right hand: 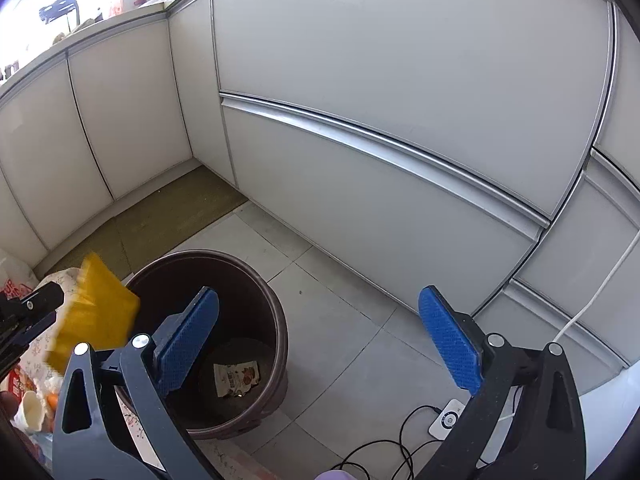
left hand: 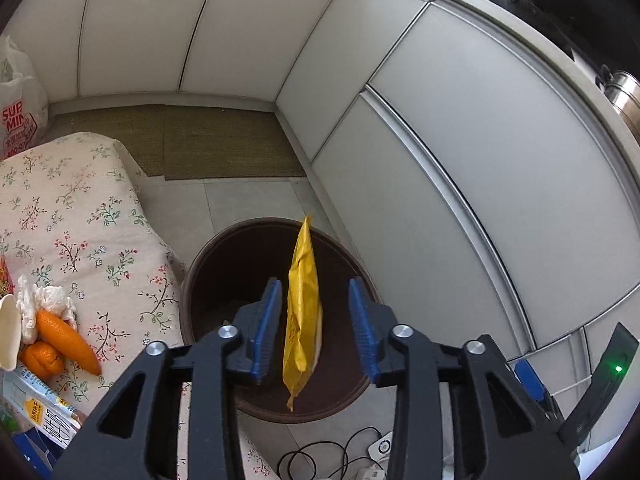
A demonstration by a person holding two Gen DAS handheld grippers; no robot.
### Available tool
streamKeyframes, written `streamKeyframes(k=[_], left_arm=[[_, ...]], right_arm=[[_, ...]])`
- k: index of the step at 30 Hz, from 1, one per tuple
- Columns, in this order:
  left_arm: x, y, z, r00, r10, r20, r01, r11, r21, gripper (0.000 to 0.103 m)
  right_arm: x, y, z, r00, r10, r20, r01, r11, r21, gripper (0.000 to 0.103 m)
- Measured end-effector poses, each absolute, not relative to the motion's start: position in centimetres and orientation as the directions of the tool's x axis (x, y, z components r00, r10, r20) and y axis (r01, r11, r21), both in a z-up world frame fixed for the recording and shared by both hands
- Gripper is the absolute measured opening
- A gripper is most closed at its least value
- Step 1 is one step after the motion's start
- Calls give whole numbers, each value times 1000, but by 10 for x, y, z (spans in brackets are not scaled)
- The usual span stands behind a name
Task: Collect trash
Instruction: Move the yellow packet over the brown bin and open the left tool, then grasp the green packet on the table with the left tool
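Note:
A yellow wrapper [left hand: 302,320] stands on edge between the blue pads of my left gripper [left hand: 316,292], right over the brown round bin [left hand: 200,264]. The pads stand apart and do not press on it; its left face lies close to the left pad [left hand: 266,328]. In the right wrist view the same wrapper [right hand: 96,312] is a blurred yellow shape beside the left gripper's black finger [right hand: 36,304], above the bin's rim [right hand: 276,304]. My right gripper [right hand: 318,296] is wide open and empty, above the bin's right side. A crumpled printed wrapper [right hand: 236,378] lies on the bin's bottom.
Left of the bin is a table with a floral cloth [left hand: 80,220] bearing orange peel [left hand: 68,340], crumpled tissue [left hand: 44,300] and a paper cup [right hand: 30,410]. White cabinet fronts [right hand: 400,80] close the far side. Black cables [left hand: 332,456] and a white device [right hand: 446,418] lie on the tiles.

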State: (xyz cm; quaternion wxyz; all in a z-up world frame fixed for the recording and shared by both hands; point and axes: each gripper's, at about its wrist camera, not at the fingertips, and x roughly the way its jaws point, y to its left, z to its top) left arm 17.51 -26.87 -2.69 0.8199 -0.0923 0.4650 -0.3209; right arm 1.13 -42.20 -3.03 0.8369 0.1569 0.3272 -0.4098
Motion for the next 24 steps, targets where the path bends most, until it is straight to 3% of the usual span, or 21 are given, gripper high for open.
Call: streamKeyframes(k=[2, 7, 12, 17, 24], left_arm=[[173, -263, -24, 384, -599, -702, 435, 788, -435, 63], [159, -232, -20, 448, -542, -711, 414, 830, -372, 72], [124, -188, -14, 586, -393, -709, 423, 894, -146, 88], [98, -124, -14, 632, -281, -722, 386, 922, -21, 90], [89, -6, -19, 631, -234, -740, 241, 965, -100, 92]], right_arm=[[11, -422, -30, 456, -575, -680, 781, 625, -5, 96], [14, -412, -29, 483, -547, -684, 750, 662, 0, 96], [22, -378, -30, 527, -516, -675, 674, 738, -37, 96], [29, -325, -25, 600, -451, -661, 539, 838, -83, 96], [29, -247, -31, 658, -247, -712, 323, 946, -29, 96]])
